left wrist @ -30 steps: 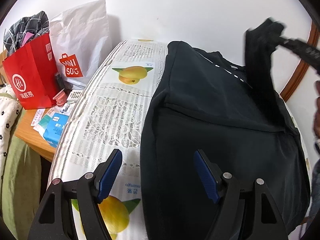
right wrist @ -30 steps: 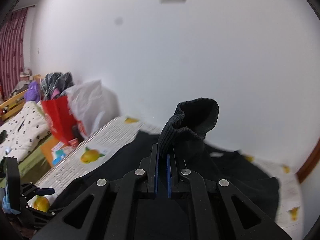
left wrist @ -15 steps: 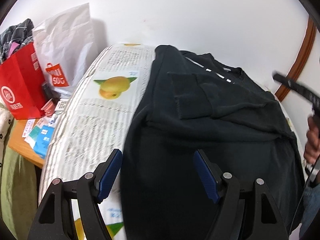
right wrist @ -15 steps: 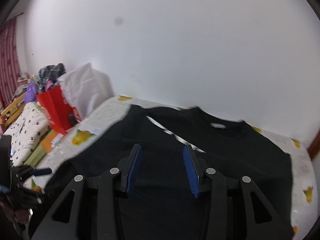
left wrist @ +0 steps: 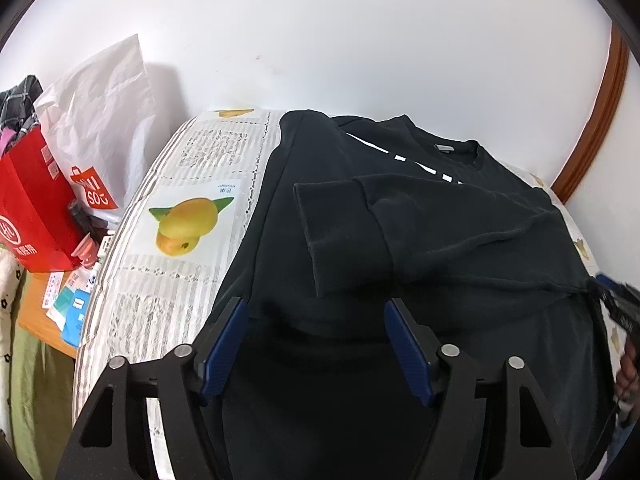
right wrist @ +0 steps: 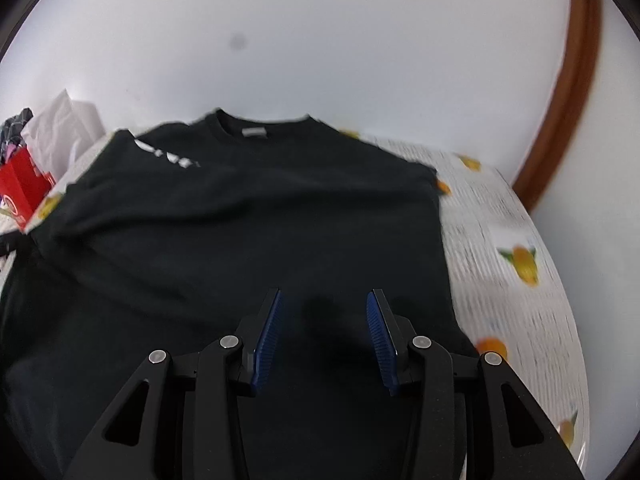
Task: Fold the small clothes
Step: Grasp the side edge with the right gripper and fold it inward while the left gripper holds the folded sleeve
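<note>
A black sweatshirt (left wrist: 440, 264) lies spread on a table covered by a lemon-print cloth (left wrist: 192, 216). Its right sleeve (left wrist: 400, 224) is folded across the chest, cuff toward the left. White lettering shows near the collar. The sweatshirt also fills the right wrist view (right wrist: 256, 232). My left gripper (left wrist: 316, 320) is open and empty above the sweatshirt's lower left part. My right gripper (right wrist: 324, 312) is open and empty above the sweatshirt's lower right part; a blurred bit of it shows at the left wrist view's right edge (left wrist: 620, 304).
A red paper bag (left wrist: 32, 208) and a white Miniso bag (left wrist: 100, 120) stand left of the table. Small boxes and papers (left wrist: 72, 300) lie on a wooden surface below them. A white wall stands behind the table. A brown wooden frame (right wrist: 560, 92) curves at the right.
My right gripper let go of the sleeve cuff, opened, and moved down to the right. The sleeve now lies folded across the chest. My left gripper shifted right over the sweatshirt.
</note>
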`<state>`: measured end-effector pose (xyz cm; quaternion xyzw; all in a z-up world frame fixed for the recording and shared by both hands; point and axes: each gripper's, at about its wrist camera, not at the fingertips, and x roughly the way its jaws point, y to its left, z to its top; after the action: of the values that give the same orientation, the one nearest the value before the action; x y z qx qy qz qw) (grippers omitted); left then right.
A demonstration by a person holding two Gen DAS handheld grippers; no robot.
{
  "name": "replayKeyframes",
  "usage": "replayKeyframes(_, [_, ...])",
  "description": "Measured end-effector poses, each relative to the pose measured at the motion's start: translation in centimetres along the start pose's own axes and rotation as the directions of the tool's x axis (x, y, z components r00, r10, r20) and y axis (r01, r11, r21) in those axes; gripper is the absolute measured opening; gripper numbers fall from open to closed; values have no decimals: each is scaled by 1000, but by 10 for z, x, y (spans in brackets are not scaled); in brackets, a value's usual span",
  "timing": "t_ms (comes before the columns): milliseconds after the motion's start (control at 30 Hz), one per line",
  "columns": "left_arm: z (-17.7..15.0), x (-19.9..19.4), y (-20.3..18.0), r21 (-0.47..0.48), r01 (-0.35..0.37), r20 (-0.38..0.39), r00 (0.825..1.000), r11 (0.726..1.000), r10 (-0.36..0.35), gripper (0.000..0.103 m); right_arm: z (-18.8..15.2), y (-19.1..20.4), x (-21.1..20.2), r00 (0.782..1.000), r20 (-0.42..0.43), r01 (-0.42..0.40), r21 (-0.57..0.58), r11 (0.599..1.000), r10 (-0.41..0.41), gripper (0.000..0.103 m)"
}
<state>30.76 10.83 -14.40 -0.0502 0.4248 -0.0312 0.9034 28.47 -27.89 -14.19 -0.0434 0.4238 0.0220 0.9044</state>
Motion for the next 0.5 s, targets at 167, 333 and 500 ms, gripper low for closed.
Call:
replayKeyframes(167, [6, 11, -1, 0, -5, -11, 1000, 1000, 5, 51, -21, 4, 6, 996, -37, -86, -2, 996, 86, 40])
replayKeyframes(333, [10, 21, -1, -1, 8, -16, 1000, 1000, -8, 47, -22, -1, 19, 995, -44, -85, 52, 995, 87, 34])
replayKeyframes(500, [17, 36, 3, -28, 23, -29, 999, 999, -24, 43, -14, -9, 24, 995, -8, -99, 100, 990, 100, 34])
